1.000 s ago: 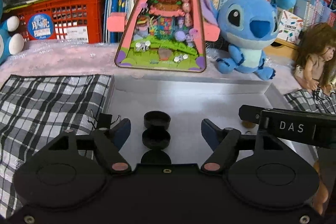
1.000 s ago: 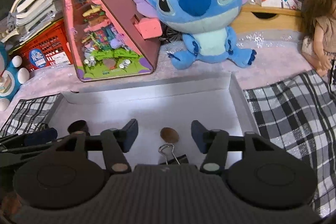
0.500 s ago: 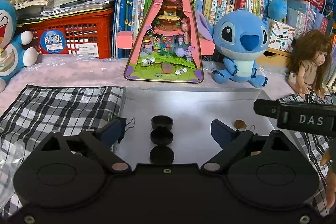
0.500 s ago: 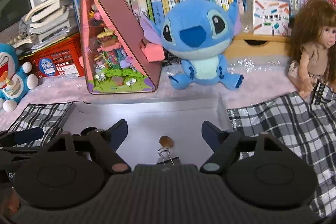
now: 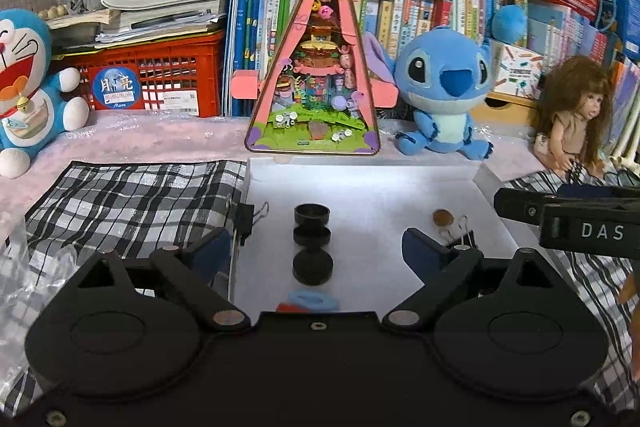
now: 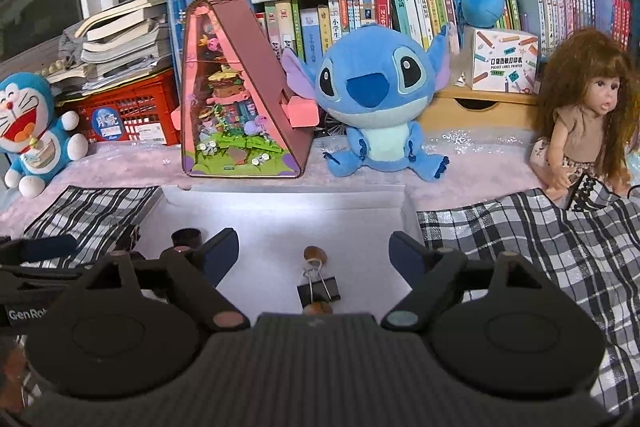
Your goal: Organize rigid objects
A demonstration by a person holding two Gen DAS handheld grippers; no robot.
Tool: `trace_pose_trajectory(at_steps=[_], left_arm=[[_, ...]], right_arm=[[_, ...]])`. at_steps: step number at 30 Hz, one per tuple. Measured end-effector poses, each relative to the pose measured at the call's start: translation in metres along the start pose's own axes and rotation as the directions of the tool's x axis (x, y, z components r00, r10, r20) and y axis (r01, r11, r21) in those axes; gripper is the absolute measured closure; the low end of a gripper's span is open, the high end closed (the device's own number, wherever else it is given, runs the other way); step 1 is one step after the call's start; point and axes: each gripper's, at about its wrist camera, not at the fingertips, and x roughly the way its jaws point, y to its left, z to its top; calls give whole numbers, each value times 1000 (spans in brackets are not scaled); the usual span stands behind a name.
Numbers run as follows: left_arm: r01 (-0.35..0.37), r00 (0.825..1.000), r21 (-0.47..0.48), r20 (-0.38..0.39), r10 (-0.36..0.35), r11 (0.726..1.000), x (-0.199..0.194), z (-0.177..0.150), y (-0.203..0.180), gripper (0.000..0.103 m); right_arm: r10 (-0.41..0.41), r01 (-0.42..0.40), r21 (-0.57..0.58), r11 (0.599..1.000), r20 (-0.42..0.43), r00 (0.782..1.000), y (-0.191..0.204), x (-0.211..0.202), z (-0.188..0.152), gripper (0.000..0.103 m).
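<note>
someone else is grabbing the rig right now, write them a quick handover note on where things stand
Left claw: open, empty, above the white tray.
Right claw: open, empty, over the tray's right side.
In the tray: three black caps in a row at the middle; a brown coin and a black binder clip on the right; a blue ring and something red at the near edge. Another binder clip sits on the tray's left wall.
Done: these items are in the tray.
Left: I cannot tell what else needs sorting; nothing is gripped.

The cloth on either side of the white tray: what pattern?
Black-and-white plaid cloth, seen best in the right wrist view.
</note>
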Motion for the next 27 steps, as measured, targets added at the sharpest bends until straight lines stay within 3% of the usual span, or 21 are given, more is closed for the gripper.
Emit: trace_pose_trajectory(at_steps=[15,27], left_arm=[[15,1000,16,-4,-15,1000,-24,-51,-1,11],[-17,1000,83,15,16,996,-30,-84,-11,10]], right_arm=[[-1,4,-50,999,60,998,11,-32,-49,8],[-16,18,-58,998,21,1000,9,-33,-91,7]])
